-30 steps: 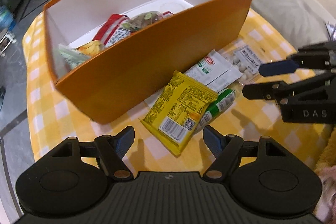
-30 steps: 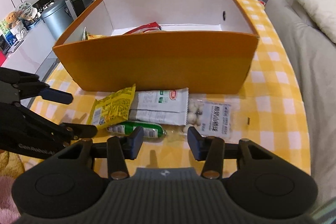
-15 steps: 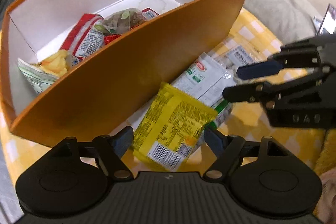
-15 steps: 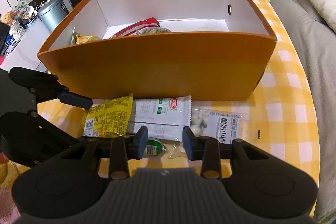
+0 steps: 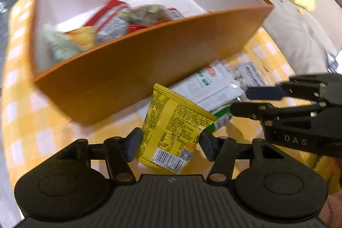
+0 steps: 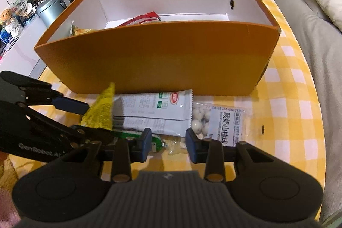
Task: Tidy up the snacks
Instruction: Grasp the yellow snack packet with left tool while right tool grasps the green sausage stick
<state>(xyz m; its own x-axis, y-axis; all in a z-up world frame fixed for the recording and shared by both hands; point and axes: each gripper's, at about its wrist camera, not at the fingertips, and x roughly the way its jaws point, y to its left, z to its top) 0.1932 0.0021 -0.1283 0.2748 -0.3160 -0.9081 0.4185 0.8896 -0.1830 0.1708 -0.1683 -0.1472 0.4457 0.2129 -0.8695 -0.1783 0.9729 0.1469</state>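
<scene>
A yellow snack packet (image 5: 171,127) sits between the fingers of my left gripper (image 5: 170,143). Its jaws are closing and both pads touch the packet's edges. In the right wrist view the packet (image 6: 102,108) stands tipped up on edge in the left gripper (image 6: 98,121). My right gripper (image 6: 167,145) hangs low over the tablecloth. Its jaws stand narrowly apart, with only the clipped end of a green sausage stick (image 6: 157,141) between them, unpressed. A white packet (image 6: 154,108) and a clear bag of white balls (image 6: 224,125) lie before the orange box (image 6: 160,61), which holds several snacks.
The yellow checked tablecloth (image 6: 288,99) covers a round table. A grey sofa with cushions (image 6: 320,35) runs along the right. A metal bin (image 6: 50,10), a plant and a water bottle stand beyond the table at the left. The box wall is close behind the loose snacks.
The left jaws have narrowed onto the yellow packet, which has tipped up off the cloth. The right jaws have narrowed a little and now straddle the green sausage's end.
</scene>
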